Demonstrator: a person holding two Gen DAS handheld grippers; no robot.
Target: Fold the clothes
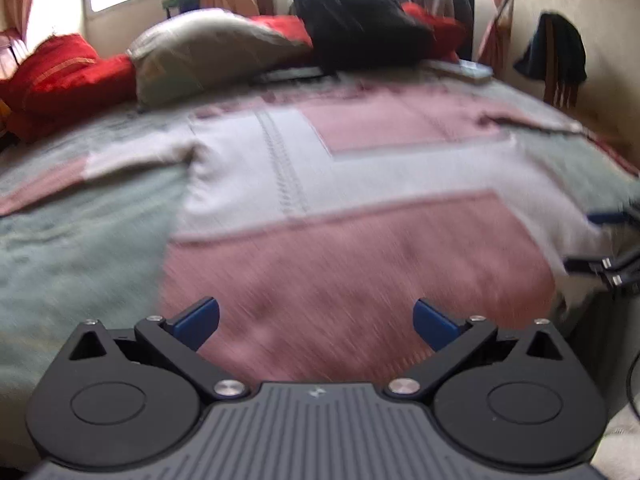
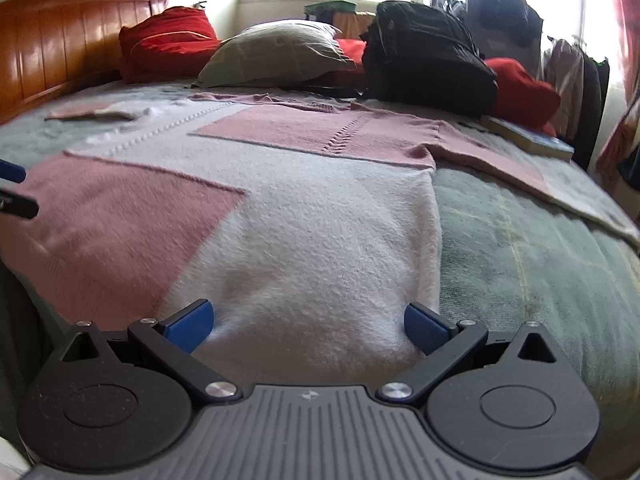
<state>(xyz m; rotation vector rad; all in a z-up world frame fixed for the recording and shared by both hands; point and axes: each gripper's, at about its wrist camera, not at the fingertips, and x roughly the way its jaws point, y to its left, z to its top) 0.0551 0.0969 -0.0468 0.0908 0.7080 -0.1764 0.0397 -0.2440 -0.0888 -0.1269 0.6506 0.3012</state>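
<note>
2 grippers, left gripper [image 1: 316, 322] and right gripper [image 2: 308, 324], jaws spread wide, gripping nothing, low over hem of pink-and-white sweater [image 2: 320, 216] spread flat on green bedspread [image 2: 520, 248]. Beyond: grey pillow [image 2: 276, 52], red cushions [image 2: 168, 40], black backpack [image 2: 428, 56] closed, contents hidden, book [image 2: 528, 136] just beside sleeve.

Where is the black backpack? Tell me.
In the right wrist view the black backpack sits at the far end of the bed, right of the grey pillow, against the red cushions.
</note>
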